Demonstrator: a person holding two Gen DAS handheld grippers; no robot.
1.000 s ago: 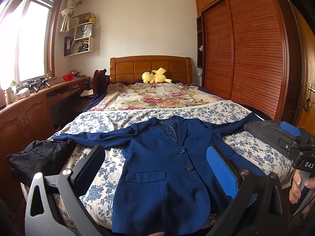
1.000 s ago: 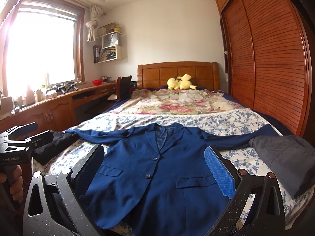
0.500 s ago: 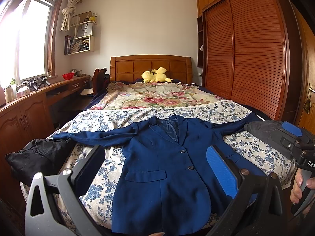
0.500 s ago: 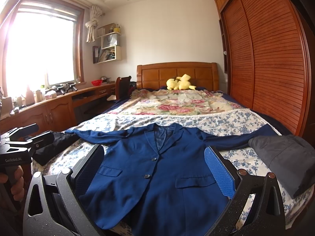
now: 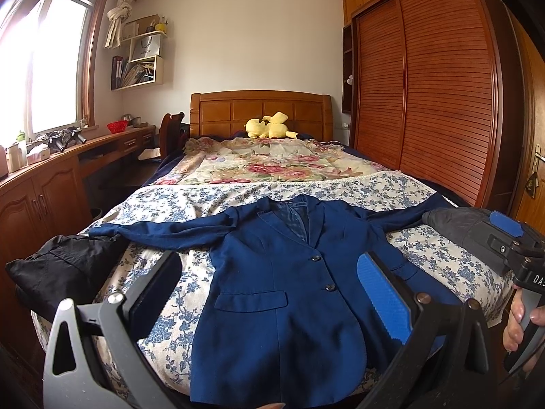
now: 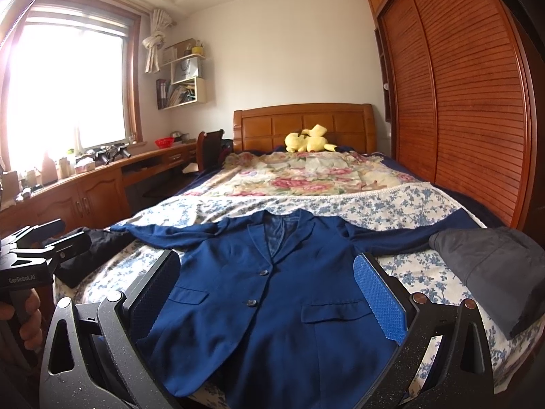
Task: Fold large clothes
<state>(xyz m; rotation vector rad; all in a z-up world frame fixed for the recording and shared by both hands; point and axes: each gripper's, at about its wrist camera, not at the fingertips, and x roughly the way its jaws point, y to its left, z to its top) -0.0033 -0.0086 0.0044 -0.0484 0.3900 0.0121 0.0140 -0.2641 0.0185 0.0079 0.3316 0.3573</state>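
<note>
The blue jacket (image 5: 282, 289) lies flat and face up on the bed (image 5: 425, 191), on the blue-flowered sheet, with its 2 sleeves spread to both sides and its hem at the foot edge. A black garment (image 5: 58, 266) lies near the end of one sleeve, a grey garment (image 6: 490, 266) on the end of the other. The left gripper (image 5: 272, 293) and the right gripper (image 6: 269, 289) are both above the hem, jaws wide apart and holding nothing. A yellow plush toy (image 5: 269, 129) rests by the headboard.

I see a matt woven-cloth blue jacket (image 5: 286, 293) on a printed cotton-like bedspread (image 5: 340, 191) (soft, slightly rumpled), beside a glossy slatted-wood wardrobe (image 5: 425, 95).
</note>
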